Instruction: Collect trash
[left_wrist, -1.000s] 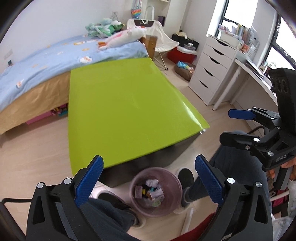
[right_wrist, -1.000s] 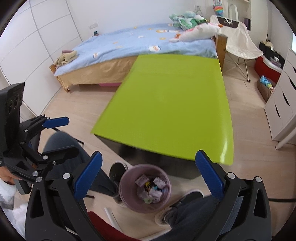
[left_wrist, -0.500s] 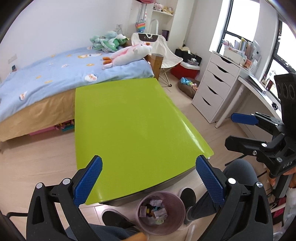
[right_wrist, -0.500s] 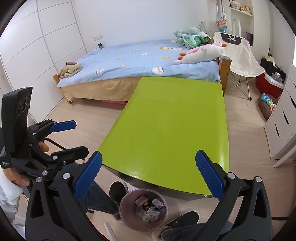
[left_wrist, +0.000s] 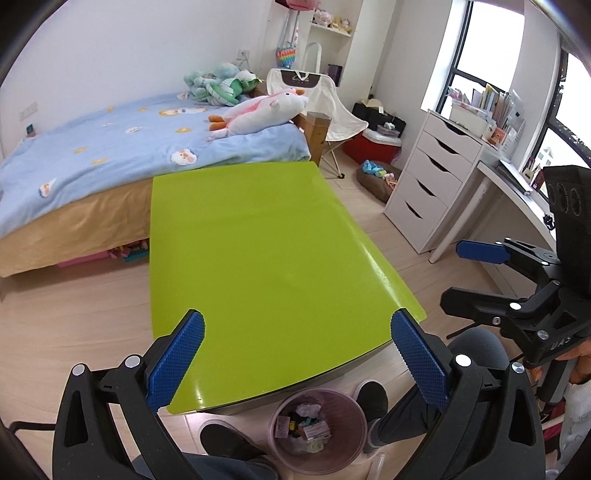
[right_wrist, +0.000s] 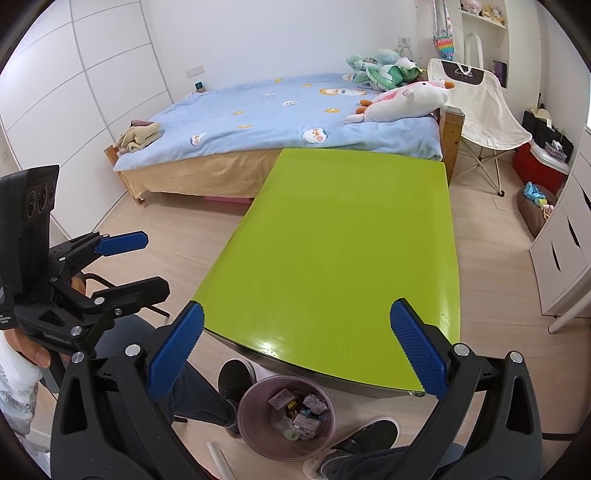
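My left gripper (left_wrist: 295, 354) is spread wide with nothing between its blue pads (left_wrist: 176, 360), held above the near edge of the green table (left_wrist: 266, 258). My right gripper (right_wrist: 295, 350) is just as wide apart and holds nothing, hanging over the same near edge from the other side. Each tool shows in the other's view: the right one at the right edge of the left camera, the left one at the left edge of the right camera, both with fingers parted.

Below the table's near edge, on the wooden floor between my shoes (right_wrist: 236, 376), stands the pink trash bin (right_wrist: 286, 417), with scraps of paper and small wrappers lying inside it.

Beyond the table is a bed (right_wrist: 280, 114) with a blue cover and plush toys, a white folding chair (right_wrist: 480, 103) to its right, and white drawers (left_wrist: 428, 192) along the right wall.
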